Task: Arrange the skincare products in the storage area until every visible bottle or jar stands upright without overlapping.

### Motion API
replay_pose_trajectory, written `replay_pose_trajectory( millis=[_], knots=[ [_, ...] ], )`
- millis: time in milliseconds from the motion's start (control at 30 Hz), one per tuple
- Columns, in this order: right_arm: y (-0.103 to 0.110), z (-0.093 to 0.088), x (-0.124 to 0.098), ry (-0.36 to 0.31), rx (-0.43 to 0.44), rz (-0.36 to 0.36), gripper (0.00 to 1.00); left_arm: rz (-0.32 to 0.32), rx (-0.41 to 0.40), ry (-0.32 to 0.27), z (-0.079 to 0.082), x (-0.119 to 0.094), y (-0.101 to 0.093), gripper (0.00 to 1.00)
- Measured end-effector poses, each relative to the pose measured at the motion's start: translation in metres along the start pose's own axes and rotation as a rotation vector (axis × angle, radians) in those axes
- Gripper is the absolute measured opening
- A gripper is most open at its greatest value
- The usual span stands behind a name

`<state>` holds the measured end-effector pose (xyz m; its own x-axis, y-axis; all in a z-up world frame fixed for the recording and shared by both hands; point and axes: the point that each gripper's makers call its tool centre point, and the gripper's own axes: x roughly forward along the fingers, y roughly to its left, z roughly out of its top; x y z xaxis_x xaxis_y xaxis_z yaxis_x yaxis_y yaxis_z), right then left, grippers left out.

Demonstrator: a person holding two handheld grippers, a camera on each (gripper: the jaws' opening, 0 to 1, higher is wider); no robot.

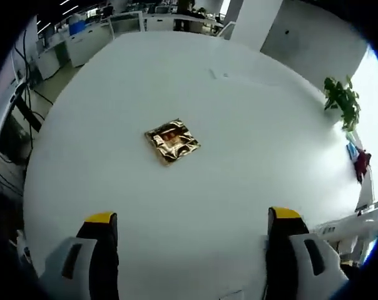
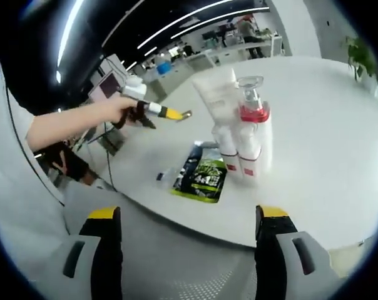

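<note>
In the right gripper view a cluster of skincare products stands upright on the white table (image 2: pixel 314 156): a tall white tube (image 2: pixel 215 94), a pump bottle (image 2: pixel 254 128) with a red collar and clear cap, and a small white bottle (image 2: pixel 227 150) with a red band. They touch one another. A dark green sachet (image 2: pixel 201 175) lies flat in front of them. My right gripper (image 2: pixel 189 215) is open, short of the table edge. A hand holds my left gripper (image 2: pixel 176 114) up at the left. In the left gripper view, the left gripper (image 1: pixel 192 219) is open above a gold foil sachet (image 1: pixel 172 142).
A small dark item (image 2: pixel 161 177) lies near the table edge beside the green sachet. A potted plant (image 1: pixel 342 100) stands at the table's far right edge, with red and blue items (image 1: pixel 359 159) near it. Desks and office furniture (image 1: pixel 89 37) stand beyond the table.
</note>
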<state>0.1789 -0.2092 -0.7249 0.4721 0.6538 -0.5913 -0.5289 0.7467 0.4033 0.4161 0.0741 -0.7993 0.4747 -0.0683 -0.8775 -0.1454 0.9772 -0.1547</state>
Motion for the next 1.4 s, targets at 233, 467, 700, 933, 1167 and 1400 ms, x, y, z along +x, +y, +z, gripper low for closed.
replay_pose_trajectory(
  millis=[233, 467, 700, 933, 1167, 1400],
  knots=[
    [-0.004, 0.003, -0.001, -0.021, 0.034, -0.009, 0.88, 0.080, -0.118, -0.015, 0.022, 0.025, 0.008, 0.91],
    [-0.007, 0.004, -0.002, -0.029, 0.056, -0.013, 0.88, 0.113, -0.225, -0.033, 0.027, 0.033, -0.005, 0.86],
    [-0.008, 0.003, -0.002, -0.026, 0.072, -0.010, 0.88, 0.154, -0.217, -0.030, 0.041, 0.045, -0.001, 0.83],
    [-0.008, 0.003, -0.001, -0.024, 0.083, -0.011, 0.88, 0.219, -0.211, -0.043, 0.048, 0.049, 0.010, 0.76],
    [-0.009, 0.003, 0.000, -0.021, 0.090, -0.013, 0.88, 0.283, -0.171, -0.037, 0.051, 0.056, 0.022, 0.65],
    [-0.010, 0.003, 0.001, -0.019, 0.095, -0.015, 0.88, 0.265, -0.131, -0.060, 0.055, 0.053, 0.021, 0.58]
  ],
)
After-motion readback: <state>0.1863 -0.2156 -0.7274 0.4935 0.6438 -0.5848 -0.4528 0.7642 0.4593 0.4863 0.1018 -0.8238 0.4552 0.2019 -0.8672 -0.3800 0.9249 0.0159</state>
